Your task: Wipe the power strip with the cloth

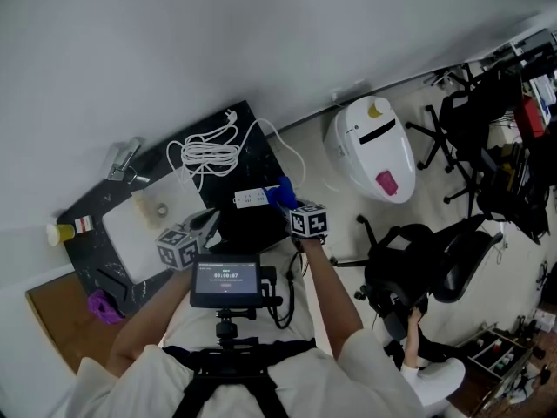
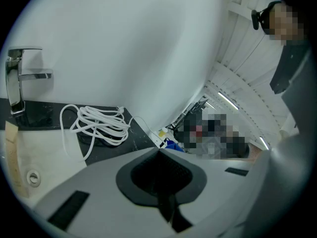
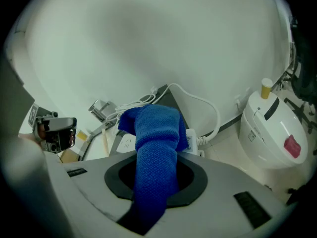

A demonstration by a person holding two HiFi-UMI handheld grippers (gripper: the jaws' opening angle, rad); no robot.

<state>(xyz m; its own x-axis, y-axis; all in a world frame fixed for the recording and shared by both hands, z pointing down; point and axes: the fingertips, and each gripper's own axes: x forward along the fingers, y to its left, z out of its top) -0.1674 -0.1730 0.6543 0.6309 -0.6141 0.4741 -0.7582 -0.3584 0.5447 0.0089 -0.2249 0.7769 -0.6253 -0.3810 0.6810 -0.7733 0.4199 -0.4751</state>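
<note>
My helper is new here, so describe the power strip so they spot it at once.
Find the black counter against the wall. At its right end, on the near side of the coiled white cable, lies the power strip: a flat white bar with sockets, not a coil, with a blue cloth at its right end.

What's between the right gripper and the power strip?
Only the blue cloth, clamped in the right gripper, which overlaps the power strip in the right gripper view.

1. I see a black countertop (image 1: 258, 138) set against a white wall (image 1: 174, 42).
2. Lying on it: coiled white cable (image 1: 209, 155), power strip (image 1: 251, 199), white board (image 1: 139, 229), purple item (image 1: 103, 307).
</note>
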